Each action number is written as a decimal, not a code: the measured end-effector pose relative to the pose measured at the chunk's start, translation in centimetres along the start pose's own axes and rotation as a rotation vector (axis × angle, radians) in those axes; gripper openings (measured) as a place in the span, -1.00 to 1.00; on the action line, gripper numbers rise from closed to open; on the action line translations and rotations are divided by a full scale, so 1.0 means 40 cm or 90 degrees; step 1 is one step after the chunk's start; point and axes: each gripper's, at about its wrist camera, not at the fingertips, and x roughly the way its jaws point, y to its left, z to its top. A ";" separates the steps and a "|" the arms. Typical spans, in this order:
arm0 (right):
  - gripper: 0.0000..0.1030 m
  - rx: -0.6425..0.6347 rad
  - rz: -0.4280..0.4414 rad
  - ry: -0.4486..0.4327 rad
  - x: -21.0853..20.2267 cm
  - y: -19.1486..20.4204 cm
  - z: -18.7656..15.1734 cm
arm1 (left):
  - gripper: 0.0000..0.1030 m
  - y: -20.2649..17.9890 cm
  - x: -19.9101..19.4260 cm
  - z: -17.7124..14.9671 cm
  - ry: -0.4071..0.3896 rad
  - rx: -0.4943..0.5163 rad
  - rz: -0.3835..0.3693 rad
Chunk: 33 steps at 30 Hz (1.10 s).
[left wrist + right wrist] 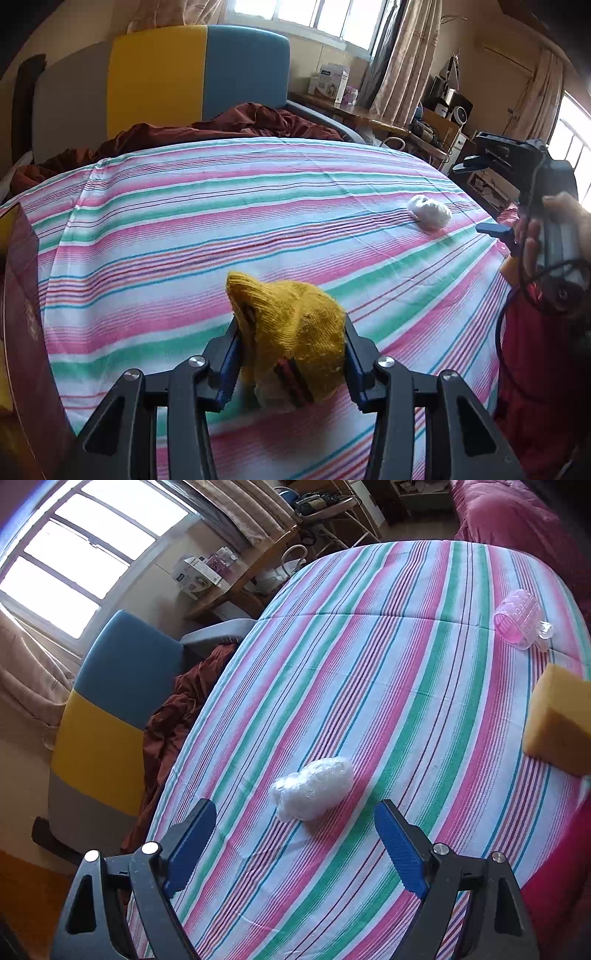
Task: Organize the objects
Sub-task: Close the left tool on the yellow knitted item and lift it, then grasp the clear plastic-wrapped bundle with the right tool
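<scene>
My left gripper (291, 328) is shut on a bunched yellow knitted sock (291, 332) with dark red stripes, held just above the striped bedspread (221, 221). A white crumpled plastic wad (430, 211) lies on the bedspread to the far right; it also shows in the right wrist view (312, 788). My right gripper (295, 823) is open and empty, its blue pads on either side just short of the wad. From the left wrist view the right gripper (491, 199) hangs at the bed's right edge, in a hand.
A pink clear plastic cup (519, 622) lies on its side and a yellow sponge block (557, 723) sits at the bedspread's (406, 664) right edge. A dark red box (22, 314) stands left. A rust blanket (221, 125), a yellow and blue headboard (195, 74) and cluttered desks lie beyond.
</scene>
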 end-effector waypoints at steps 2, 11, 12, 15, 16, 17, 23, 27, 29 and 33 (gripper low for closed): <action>0.72 -0.005 -0.024 -0.005 0.004 0.000 0.001 | -0.07 0.009 -0.002 -0.021 -0.003 -0.005 -0.011; 0.72 -0.119 -0.096 0.026 0.044 0.074 -0.026 | -0.07 0.017 0.013 -0.036 -0.015 -0.019 -0.031; 0.72 -0.139 -0.109 0.025 0.050 0.086 -0.023 | -0.07 0.016 0.011 -0.037 -0.016 -0.020 -0.031; 0.71 -0.195 -0.155 0.036 0.085 0.114 -0.007 | -0.07 0.017 0.014 -0.038 -0.017 -0.022 -0.034; 0.71 -0.212 -0.166 0.042 0.101 0.120 -0.001 | -0.07 0.018 0.014 -0.038 -0.017 -0.024 -0.036; 0.72 -0.223 -0.176 0.048 0.115 0.122 0.003 | -0.07 0.019 0.014 -0.038 -0.017 -0.025 -0.037; 0.50 -0.242 -0.188 0.094 0.199 0.085 0.012 | -0.04 0.021 0.017 -0.038 -0.017 -0.027 -0.040; 0.01 -0.289 -0.190 0.096 0.218 0.105 0.001 | -0.03 0.019 0.019 -0.039 -0.018 -0.023 -0.037; -0.03 -0.334 -0.192 0.097 0.219 0.128 -0.021 | -0.03 0.018 0.019 -0.039 -0.018 -0.022 -0.036; -0.05 -0.434 -0.100 0.109 0.191 0.198 -0.089 | -0.03 0.011 0.018 -0.039 -0.019 -0.017 -0.031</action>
